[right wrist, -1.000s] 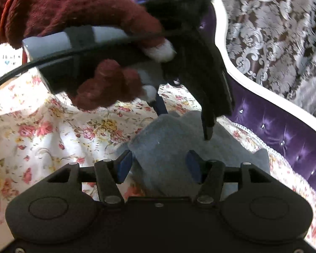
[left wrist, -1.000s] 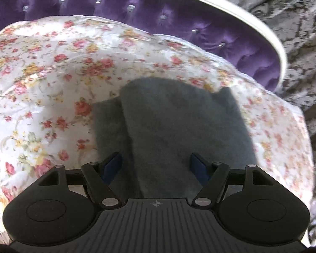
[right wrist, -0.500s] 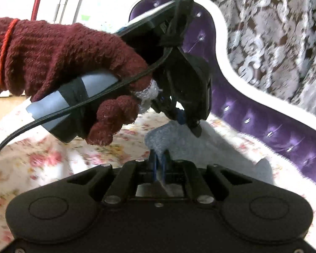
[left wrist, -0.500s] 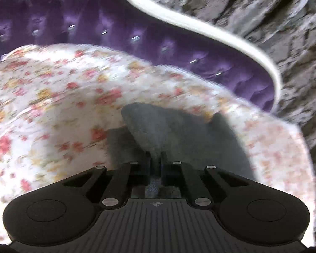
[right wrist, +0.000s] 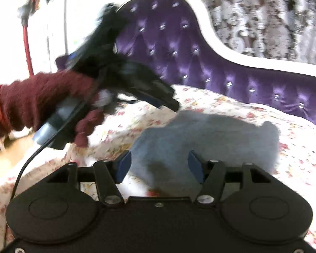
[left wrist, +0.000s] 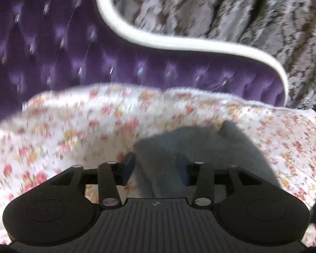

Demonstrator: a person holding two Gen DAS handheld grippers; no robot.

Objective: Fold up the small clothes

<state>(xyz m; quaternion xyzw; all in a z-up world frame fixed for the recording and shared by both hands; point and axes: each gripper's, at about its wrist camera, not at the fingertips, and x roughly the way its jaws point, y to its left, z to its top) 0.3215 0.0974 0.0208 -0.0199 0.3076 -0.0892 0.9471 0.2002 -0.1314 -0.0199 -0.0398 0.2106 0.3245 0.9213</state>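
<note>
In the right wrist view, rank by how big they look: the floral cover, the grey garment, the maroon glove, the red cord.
1. floral cover, widest spread.
2. grey garment.
3. maroon glove; it sits nearer the camera, so its order against the garment is unsure.
4. red cord, a thin line.

The floral cover (right wrist: 231, 105) lies open left and right of the grey cloth (right wrist: 210, 130), free for passing. At the far side the purple tufted backrest (right wrist: 179, 48) rises as a wall. In the right wrist view the left gripper (right wrist: 168, 103), jaws opening, hangs over the cloth's far-left corner, blocking that way.
</note>
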